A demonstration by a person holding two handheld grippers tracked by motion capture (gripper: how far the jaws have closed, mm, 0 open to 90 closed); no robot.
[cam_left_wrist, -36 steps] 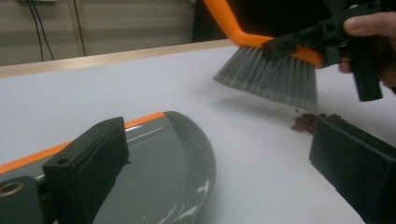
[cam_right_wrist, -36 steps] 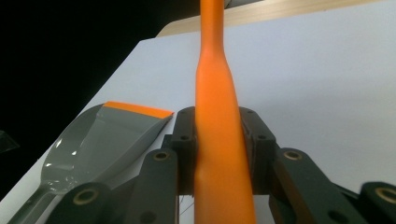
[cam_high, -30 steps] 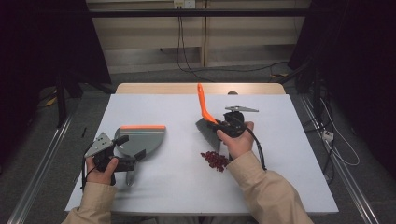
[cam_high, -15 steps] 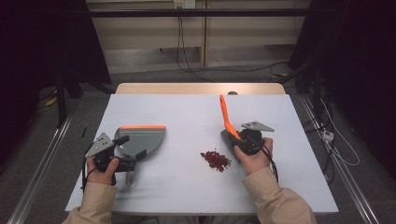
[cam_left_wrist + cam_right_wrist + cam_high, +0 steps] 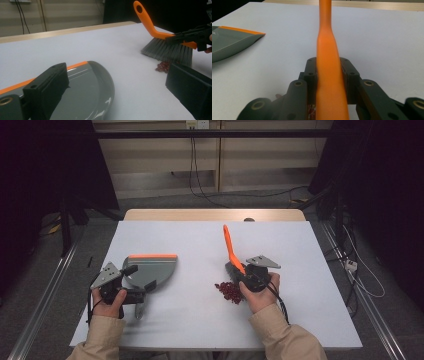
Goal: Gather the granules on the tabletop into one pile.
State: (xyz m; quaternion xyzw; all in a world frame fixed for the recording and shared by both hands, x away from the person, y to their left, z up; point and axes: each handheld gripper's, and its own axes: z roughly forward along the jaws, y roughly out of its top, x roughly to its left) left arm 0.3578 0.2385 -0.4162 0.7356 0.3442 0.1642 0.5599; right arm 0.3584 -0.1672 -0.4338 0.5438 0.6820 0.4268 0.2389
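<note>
A grey dustpan (image 5: 150,269) with an orange front lip lies on the white table (image 5: 190,245) at the left. My left gripper (image 5: 141,291) rests at its near edge. In the left gripper view (image 5: 117,87) the jaws stand wide, one over the dustpan (image 5: 85,92), the other apart from it over bare table. My right gripper (image 5: 244,274) is shut on the orange handle of a brush (image 5: 231,251), seen close up as the brush handle (image 5: 328,50) between the right gripper (image 5: 329,72) jaws. The grey bristles (image 5: 167,51) stand just behind a small pile of red bits (image 5: 229,291).
A wooden strip (image 5: 215,214) runs along the table's far edge. Cables (image 5: 195,175) hang against the back wall and more trail over the floor at the right. A metal rail (image 5: 50,285) runs along the floor at the left. Bare table lies between dustpan and pile.
My right gripper carried the brush to the right and nearer to the person, then lower, bristles now behind the red pile. The left gripper, dustpan and pile kept still.
</note>
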